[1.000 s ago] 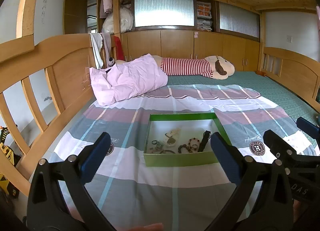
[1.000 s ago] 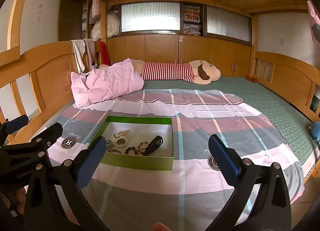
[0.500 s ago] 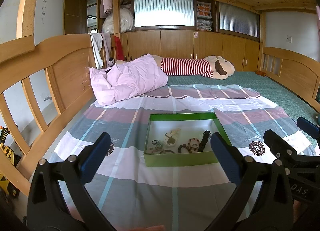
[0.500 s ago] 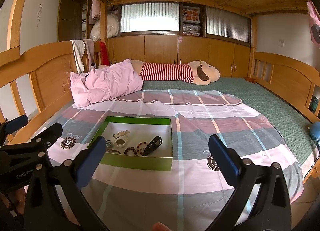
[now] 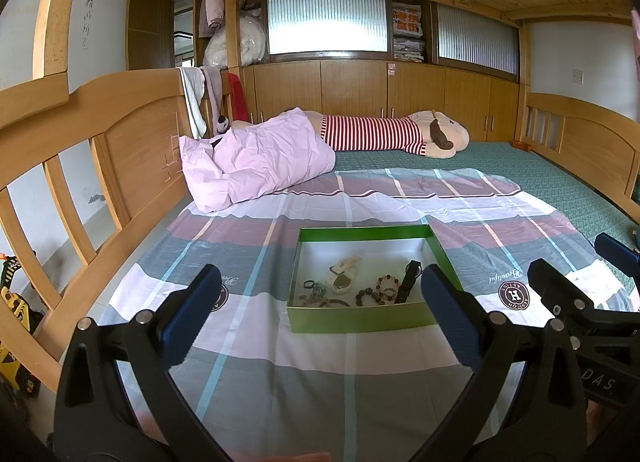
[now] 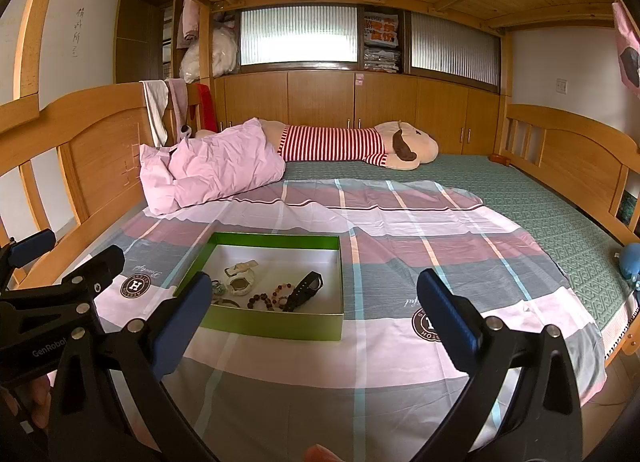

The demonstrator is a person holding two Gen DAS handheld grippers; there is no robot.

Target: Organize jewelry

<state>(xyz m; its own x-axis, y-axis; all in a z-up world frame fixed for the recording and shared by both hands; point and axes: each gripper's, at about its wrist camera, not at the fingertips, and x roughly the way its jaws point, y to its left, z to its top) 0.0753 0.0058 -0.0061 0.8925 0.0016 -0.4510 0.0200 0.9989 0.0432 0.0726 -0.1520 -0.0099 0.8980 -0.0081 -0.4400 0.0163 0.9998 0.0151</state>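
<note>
Grippers (image 5: pixel 320 318) agape; green box (image 5: pixel 360 320) holds maybe bracelets.

Both cameras sit low over the near end of the bed (image 5: pixel 560 177), facing along it toward the wooden cabinets (image 6: pixel 320 97). The left wrist view looks past the left claw (image 5: pixel 320 316) with the green box (image 5: pixel 360 320) dead ahead, near. The right wrist view (set further right) has the box (image 6: pixel 276 326) left of centre. Each catches the other claw at its edge; both share box, pink pillow (image 6: pixel 212 165) and plush toy (image 5: pixel 400 133).
</note>
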